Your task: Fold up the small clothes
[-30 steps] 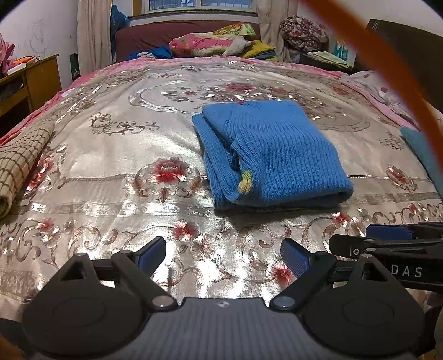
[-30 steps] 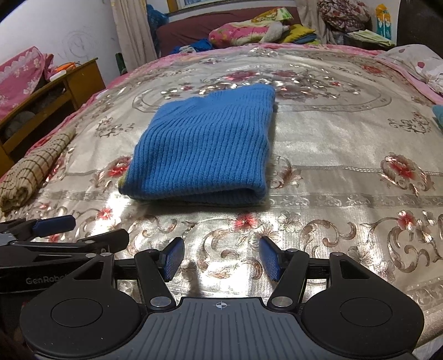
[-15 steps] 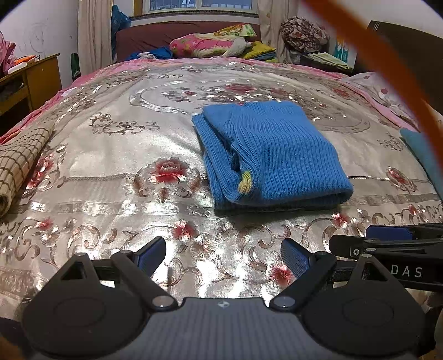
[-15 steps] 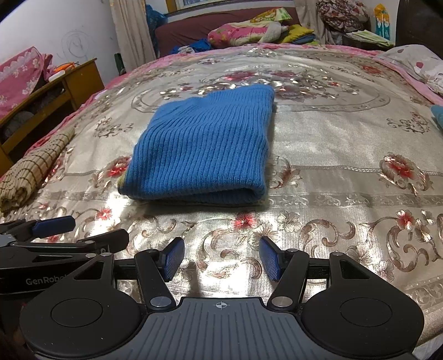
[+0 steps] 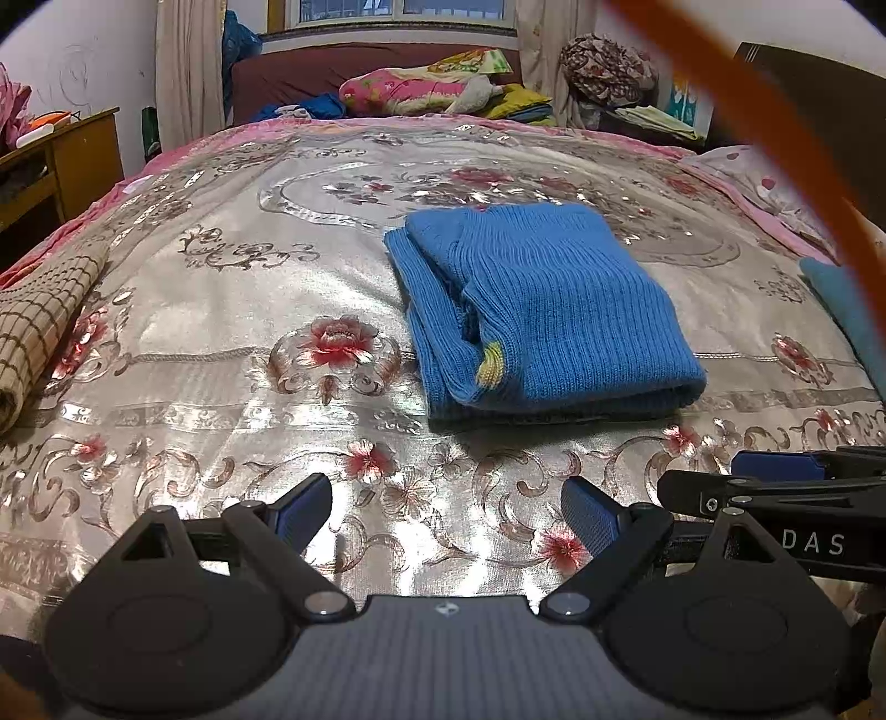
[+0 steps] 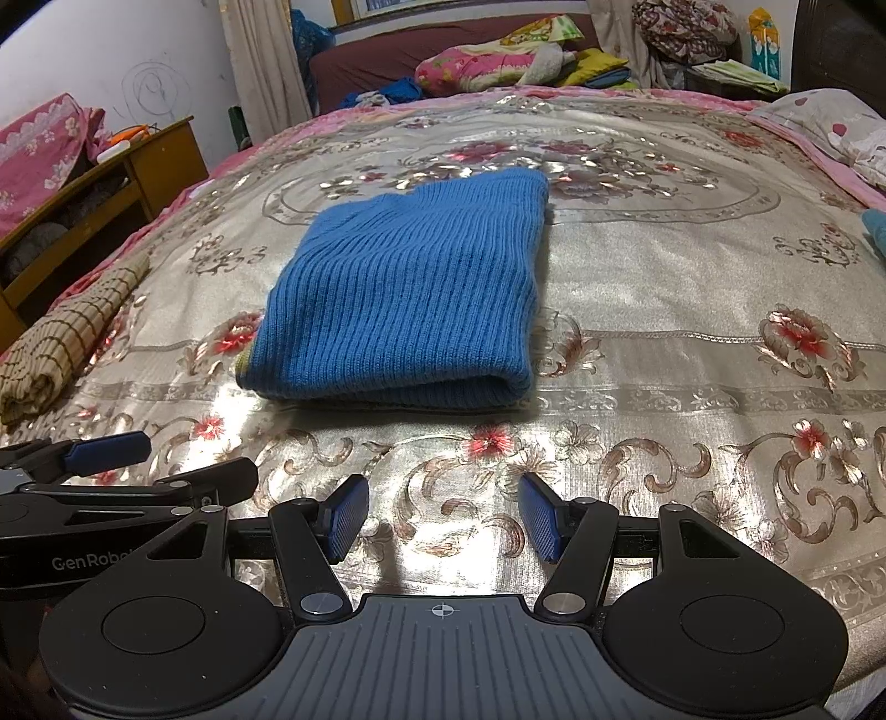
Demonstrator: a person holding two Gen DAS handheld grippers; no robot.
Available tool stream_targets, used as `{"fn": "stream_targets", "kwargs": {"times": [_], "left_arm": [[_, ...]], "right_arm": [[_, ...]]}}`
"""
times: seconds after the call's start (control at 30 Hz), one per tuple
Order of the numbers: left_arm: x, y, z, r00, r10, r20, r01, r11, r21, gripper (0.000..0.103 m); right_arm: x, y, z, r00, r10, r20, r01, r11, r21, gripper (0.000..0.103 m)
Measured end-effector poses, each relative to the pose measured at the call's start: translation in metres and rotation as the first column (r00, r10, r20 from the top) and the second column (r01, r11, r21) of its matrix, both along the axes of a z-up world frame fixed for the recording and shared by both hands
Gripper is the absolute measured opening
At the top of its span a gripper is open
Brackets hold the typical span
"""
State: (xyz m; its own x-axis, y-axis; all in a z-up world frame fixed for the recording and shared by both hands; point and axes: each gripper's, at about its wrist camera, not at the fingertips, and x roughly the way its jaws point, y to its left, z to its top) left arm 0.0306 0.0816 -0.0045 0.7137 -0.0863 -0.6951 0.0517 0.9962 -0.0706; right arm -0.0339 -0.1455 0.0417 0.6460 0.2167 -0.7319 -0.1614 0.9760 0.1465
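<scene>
Folded blue ribbed-knit sweater [image 6: 410,299] on floral satin bedspread [image 6: 692,310]: soft, floppy; pinch near corners. Left gripper [image 5: 446,512] and right gripper [image 6: 440,518] gape wide, empty.

A lived-in home bedroom: a bed [image 5: 232,343] under a shiny floral bedspread fills the frame. Heaped bedding [image 5: 426,88], a curtained window [image 5: 398,8] and a wooden desk [image 5: 72,160] at upper left line the walls.
</scene>
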Motion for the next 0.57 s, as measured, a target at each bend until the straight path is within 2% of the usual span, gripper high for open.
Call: {"fn": "stream_targets", "kwargs": {"times": [0.57], "left_arm": [[0.0002,0.0,0.0008,1.0,0.001,0.003,-0.001,1.0,0.008,0.095]], "right_arm": [[-0.0001,0.0003,0.0001,1.0,-0.002,-0.002,0.002,1.0,-0.001,0.06]]}}
